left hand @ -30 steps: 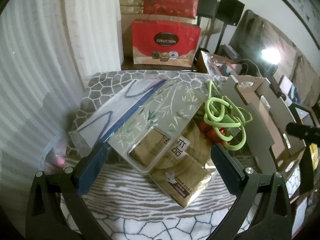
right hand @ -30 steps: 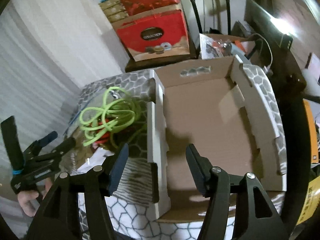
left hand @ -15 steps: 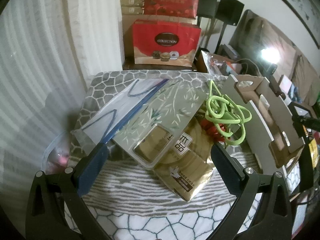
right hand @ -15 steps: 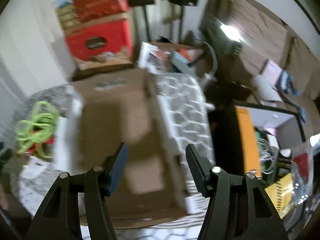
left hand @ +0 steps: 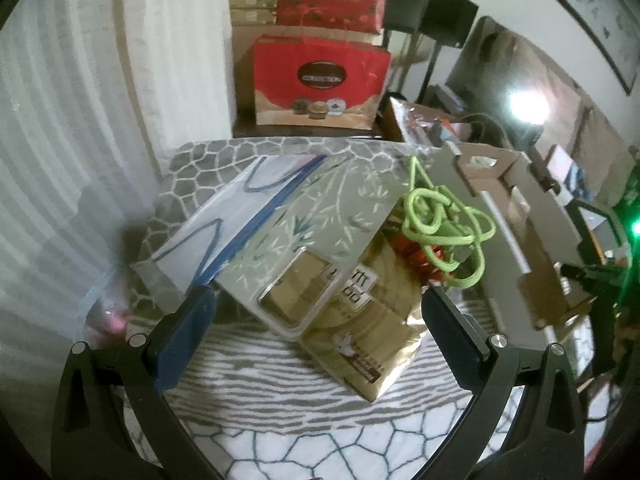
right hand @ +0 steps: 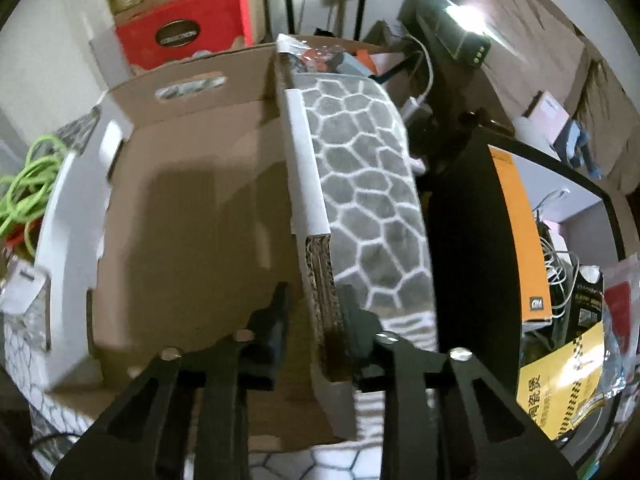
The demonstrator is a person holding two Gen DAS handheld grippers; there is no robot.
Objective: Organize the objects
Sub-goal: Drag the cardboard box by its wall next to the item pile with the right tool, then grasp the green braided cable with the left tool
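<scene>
The left hand-held gripper hangs spread wide over a flat pile at frame centre — a glossy bamboo-print packet on gold pouches, a neon-green cord tangled to the right. Only the right wrist view shows inside the corrugated cardboard box; there the right hand-held gripper straddles its right wall at lower centre — contact unclear. The table wears a grey honeycomb cloth.

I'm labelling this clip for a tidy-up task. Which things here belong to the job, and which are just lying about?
Part of the job:
- cardboard box, its side wall between the right gripper fingers
- green cord
- bamboo-print package
- gold pouch
- zip bag
- left gripper, open above the pile

Just lying about:
- red gift box
- yellow packet
</scene>
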